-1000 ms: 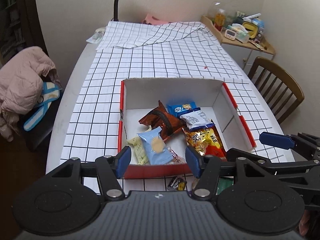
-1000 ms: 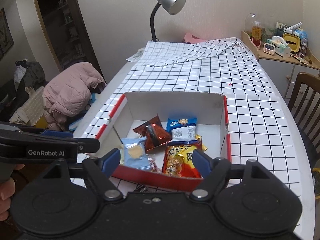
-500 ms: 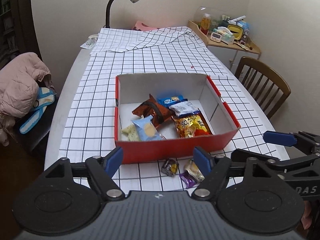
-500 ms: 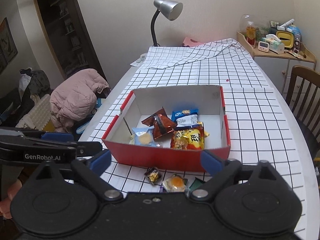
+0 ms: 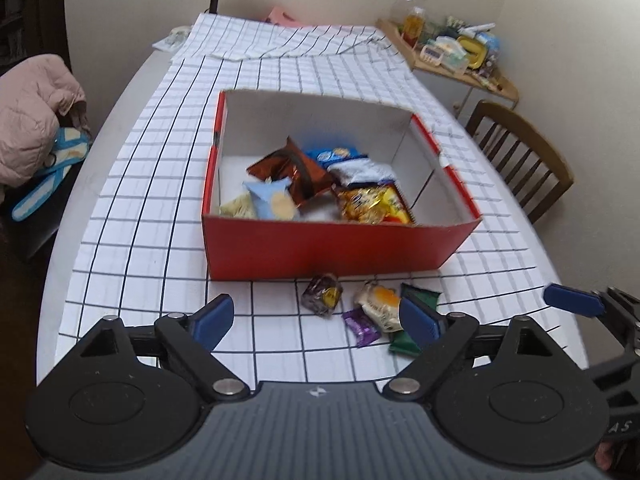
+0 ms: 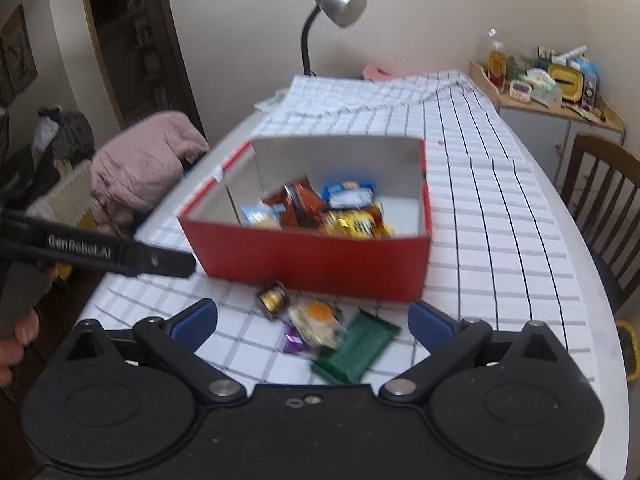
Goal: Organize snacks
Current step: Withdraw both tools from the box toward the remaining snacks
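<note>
A red box (image 5: 328, 246) (image 6: 312, 260) with white inner walls stands on the checked tablecloth and holds several snack packs (image 5: 320, 188) (image 6: 320, 210). In front of it on the cloth lie a dark candy with a gold label (image 5: 322, 294) (image 6: 273, 299), a white-and-orange pack (image 5: 380, 304) (image 6: 318, 322), a purple candy (image 5: 360, 330) (image 6: 294, 340) and a green pack (image 5: 416, 322) (image 6: 354, 350). My left gripper (image 5: 316, 320) is open and empty, held above the near table edge. My right gripper (image 6: 312, 324) is open and empty, over the loose snacks.
A grey desk lamp (image 6: 336, 4) stands at the far end of the table. A wooden chair (image 5: 520, 160) (image 6: 600, 200) is at the right. A pink jacket (image 5: 32, 116) (image 6: 144, 160) lies on a seat at the left. A cluttered shelf (image 6: 548, 84) is at the far right.
Both grippers have pulled back from over the box toward the near table edge and opened wider. The loose snacks in front of the box have come into view.
</note>
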`<state>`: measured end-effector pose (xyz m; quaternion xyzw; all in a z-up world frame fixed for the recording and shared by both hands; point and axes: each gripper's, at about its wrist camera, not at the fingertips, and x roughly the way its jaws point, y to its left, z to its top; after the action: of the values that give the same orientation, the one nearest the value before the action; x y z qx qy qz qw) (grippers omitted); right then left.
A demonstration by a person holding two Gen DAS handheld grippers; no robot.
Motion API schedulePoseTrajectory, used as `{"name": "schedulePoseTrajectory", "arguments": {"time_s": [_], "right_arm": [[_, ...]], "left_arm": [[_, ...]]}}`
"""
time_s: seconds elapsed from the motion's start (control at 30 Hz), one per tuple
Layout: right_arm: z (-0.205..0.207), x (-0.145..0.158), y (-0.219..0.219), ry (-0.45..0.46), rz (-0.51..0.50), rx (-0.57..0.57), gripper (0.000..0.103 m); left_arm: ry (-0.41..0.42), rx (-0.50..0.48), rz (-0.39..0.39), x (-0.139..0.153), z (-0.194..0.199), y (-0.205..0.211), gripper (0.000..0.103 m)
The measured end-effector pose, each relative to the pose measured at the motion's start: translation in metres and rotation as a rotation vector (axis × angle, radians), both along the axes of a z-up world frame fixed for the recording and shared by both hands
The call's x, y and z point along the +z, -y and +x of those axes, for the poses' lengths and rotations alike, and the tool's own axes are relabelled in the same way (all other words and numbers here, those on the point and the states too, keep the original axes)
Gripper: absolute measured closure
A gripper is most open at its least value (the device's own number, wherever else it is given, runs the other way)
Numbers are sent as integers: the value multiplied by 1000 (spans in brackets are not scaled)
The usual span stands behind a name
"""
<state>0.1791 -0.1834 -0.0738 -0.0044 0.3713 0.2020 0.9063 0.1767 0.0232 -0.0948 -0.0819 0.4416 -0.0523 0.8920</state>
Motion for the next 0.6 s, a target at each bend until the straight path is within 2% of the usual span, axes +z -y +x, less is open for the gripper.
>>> {"name": "schedulePoseTrajectory", "arguments": {"time_s": [0.3,0.6], "right_arm": [[18,-43,8,-85,-62,-31,2],[37,-74,0,-138,-100,-11,6]], "left_arm": [[-60,25,132,-46,22,14,13],[-97,-17,203,-73,49,33,13]]}}
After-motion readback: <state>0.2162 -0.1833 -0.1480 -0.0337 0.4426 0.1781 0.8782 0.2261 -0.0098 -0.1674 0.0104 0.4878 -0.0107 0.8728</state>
